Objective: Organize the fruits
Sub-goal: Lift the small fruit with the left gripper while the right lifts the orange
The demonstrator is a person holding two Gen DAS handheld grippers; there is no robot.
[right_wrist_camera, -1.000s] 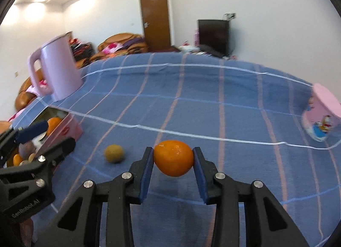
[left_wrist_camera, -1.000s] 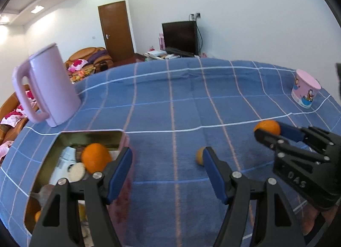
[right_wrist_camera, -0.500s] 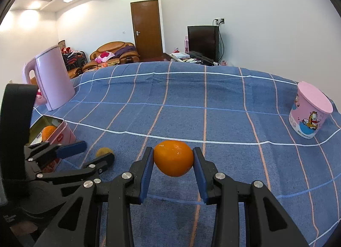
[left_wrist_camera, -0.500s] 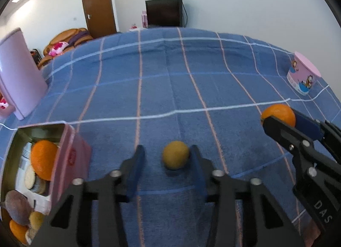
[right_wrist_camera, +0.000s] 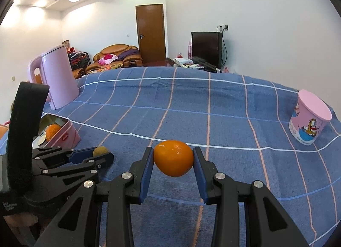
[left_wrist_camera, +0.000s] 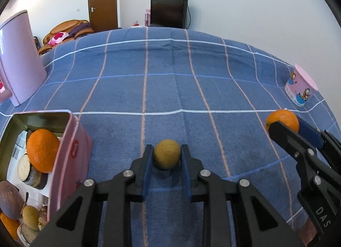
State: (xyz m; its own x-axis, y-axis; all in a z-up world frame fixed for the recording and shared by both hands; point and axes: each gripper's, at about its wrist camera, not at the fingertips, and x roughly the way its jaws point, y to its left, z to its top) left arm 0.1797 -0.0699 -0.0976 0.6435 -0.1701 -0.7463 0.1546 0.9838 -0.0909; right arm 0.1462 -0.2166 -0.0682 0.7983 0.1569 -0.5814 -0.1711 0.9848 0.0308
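A small yellow-brown round fruit (left_wrist_camera: 166,154) rests on the blue checked cloth, and my left gripper (left_wrist_camera: 167,157) is shut on it, both pads against its sides. From the right wrist view the same fruit (right_wrist_camera: 99,151) peeks out between the left gripper's fingers. My right gripper (right_wrist_camera: 173,161) is shut on an orange (right_wrist_camera: 173,158) held just above the cloth; that orange (left_wrist_camera: 282,120) also appears at the right of the left wrist view. An open pink tin (left_wrist_camera: 71,140) at the left holds another orange (left_wrist_camera: 41,150) and several other items.
A pink kettle (right_wrist_camera: 58,78) stands at the far left of the table. A pink cartoon cup (right_wrist_camera: 309,117) stands at the right edge. The tin (right_wrist_camera: 64,138) sits just left of the left gripper. A sofa, door and television lie beyond the table.
The left gripper swung right from the tin, came down over the small fruit and shut on it. The right gripper kept its hold on the orange and stayed in place.
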